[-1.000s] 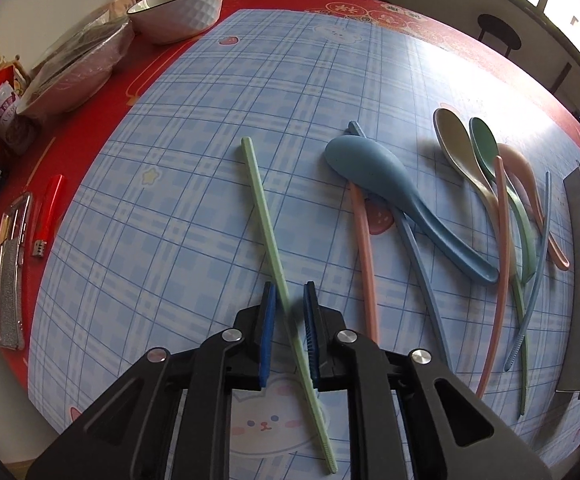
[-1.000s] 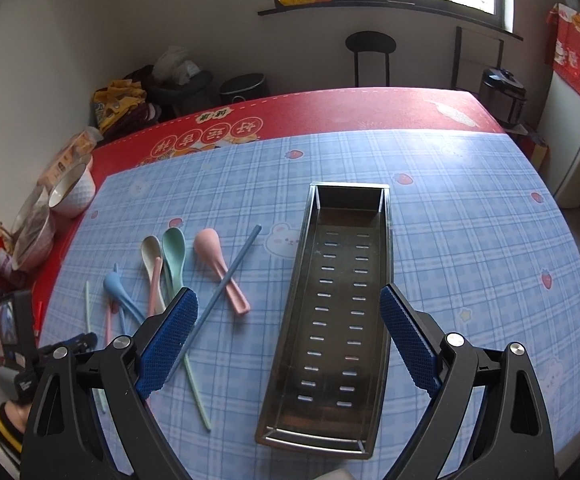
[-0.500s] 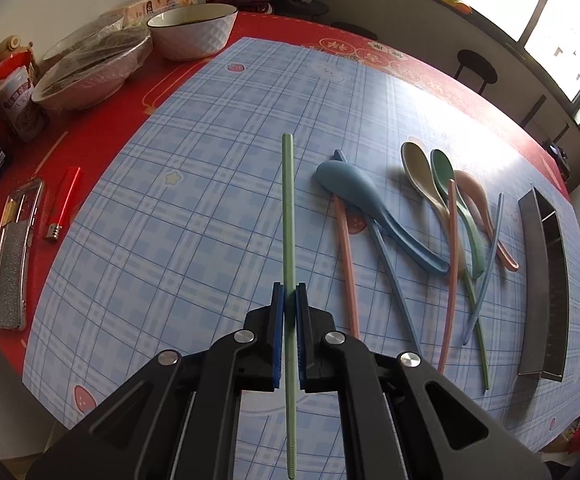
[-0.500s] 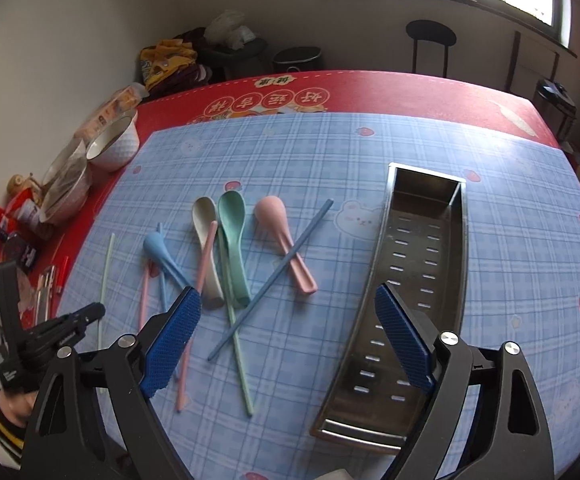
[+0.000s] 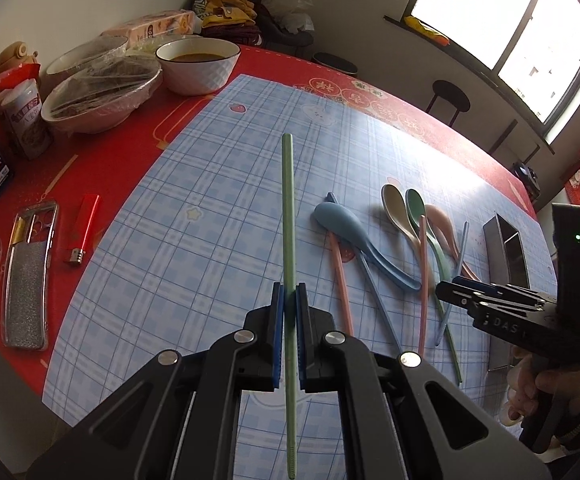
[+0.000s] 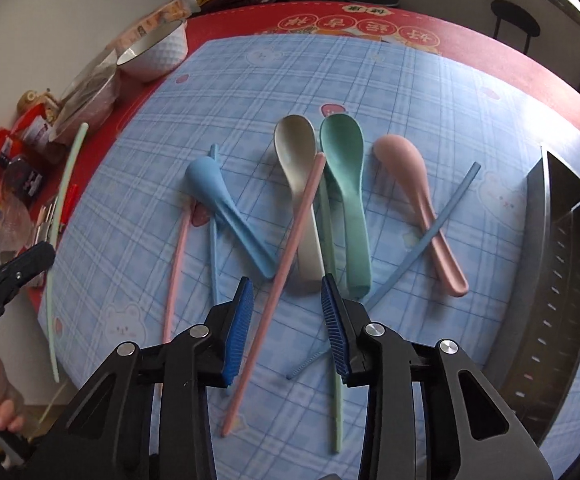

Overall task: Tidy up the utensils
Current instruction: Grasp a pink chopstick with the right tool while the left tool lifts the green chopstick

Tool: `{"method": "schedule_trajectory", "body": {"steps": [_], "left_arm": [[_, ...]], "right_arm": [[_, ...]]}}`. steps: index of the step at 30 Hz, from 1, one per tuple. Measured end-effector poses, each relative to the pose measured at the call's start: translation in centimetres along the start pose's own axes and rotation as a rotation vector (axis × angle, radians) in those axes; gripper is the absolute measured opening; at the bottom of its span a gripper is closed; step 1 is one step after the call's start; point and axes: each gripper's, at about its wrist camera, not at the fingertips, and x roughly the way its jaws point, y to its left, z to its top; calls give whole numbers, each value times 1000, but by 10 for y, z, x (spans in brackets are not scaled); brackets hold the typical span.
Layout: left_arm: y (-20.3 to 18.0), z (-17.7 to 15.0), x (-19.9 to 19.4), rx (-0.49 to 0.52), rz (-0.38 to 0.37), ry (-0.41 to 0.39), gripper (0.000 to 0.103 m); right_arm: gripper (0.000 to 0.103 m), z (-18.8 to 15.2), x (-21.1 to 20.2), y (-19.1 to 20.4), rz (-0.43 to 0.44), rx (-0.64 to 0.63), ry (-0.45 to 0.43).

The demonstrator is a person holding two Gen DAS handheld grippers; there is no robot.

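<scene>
Steel tray holds nothing; left hand-held gripper pinches green chopstick; right hand-held gripper spread.

bright window glare, fisheye-warped edges, sharp.

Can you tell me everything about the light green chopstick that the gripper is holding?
The light green chopstick is a long, thin, straight stick that looks like matte plastic, with fine ridges near one end. The left gripper is shut on it, its blue fingers pinching it partway along, so both ends stick out. It is lifted off the blue checked tablecloth, and only the fingers touch it. The right wrist view shows it far left, up in the air.
</scene>
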Motion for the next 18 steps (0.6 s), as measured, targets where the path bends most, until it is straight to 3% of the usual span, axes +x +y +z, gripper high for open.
{"method": "schedule_trajectory", "body": {"steps": [3,7,13,18], "left_arm": [[6,-4,0,5,-12,9,6],[12,-6,-2,17,-19,14,6],[22,-5,-3,1,-30,18,6],[24,-4,-7,-3,-36,6,6]], "right_arm": [[29,-2,11,11,-7,9,25],[19,-10,24,13,-72,63,57],[7,-19,33,5,-34,161,70],[6,-25,28,-7,5,226,49]]}}
